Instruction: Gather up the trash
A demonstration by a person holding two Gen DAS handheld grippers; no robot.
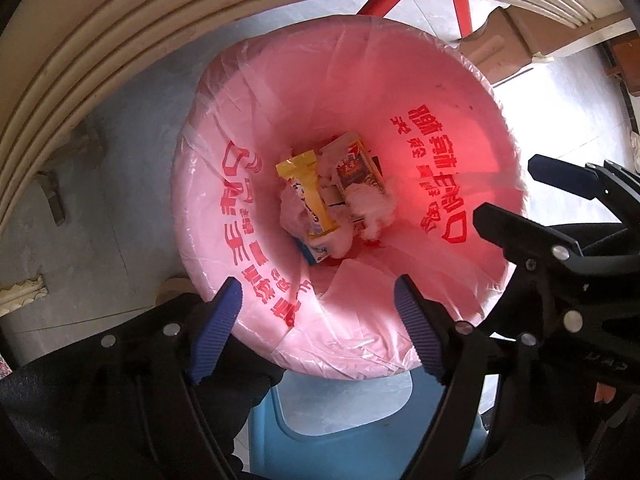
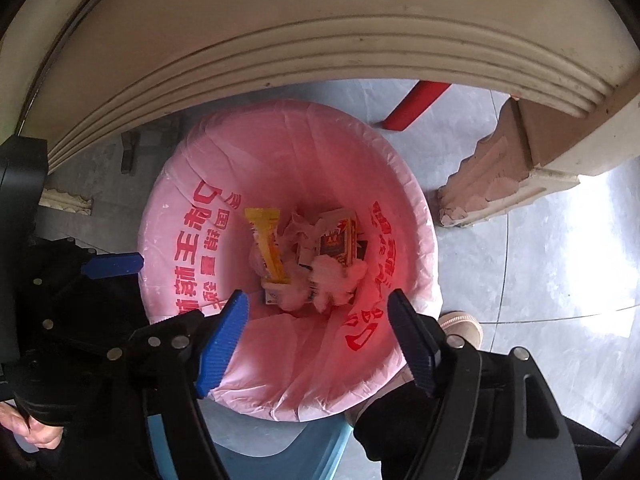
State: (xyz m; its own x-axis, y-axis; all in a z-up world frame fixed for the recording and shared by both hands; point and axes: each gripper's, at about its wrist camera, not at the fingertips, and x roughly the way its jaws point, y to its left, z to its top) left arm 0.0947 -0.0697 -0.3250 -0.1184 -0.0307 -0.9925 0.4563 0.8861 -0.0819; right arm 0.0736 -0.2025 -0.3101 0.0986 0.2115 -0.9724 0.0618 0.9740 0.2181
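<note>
While both claws are pointed down over the bin, the left gripper (image 1: 320,328) is seen with its blue pads spread and nothing between them, and the right gripper (image 2: 320,340) is likewise spread and empty. Below them a pink bag (image 1: 420,92) printed with red characters is stretched over the bin's rim. At its bottom the trash is gathered: a yellow wrapper (image 1: 308,192), a dark printed carton (image 1: 358,172) beside it, and crumpled white tissue (image 1: 372,212). A pale moulded table edge (image 2: 320,40) is seen beyond the bin.
</note>
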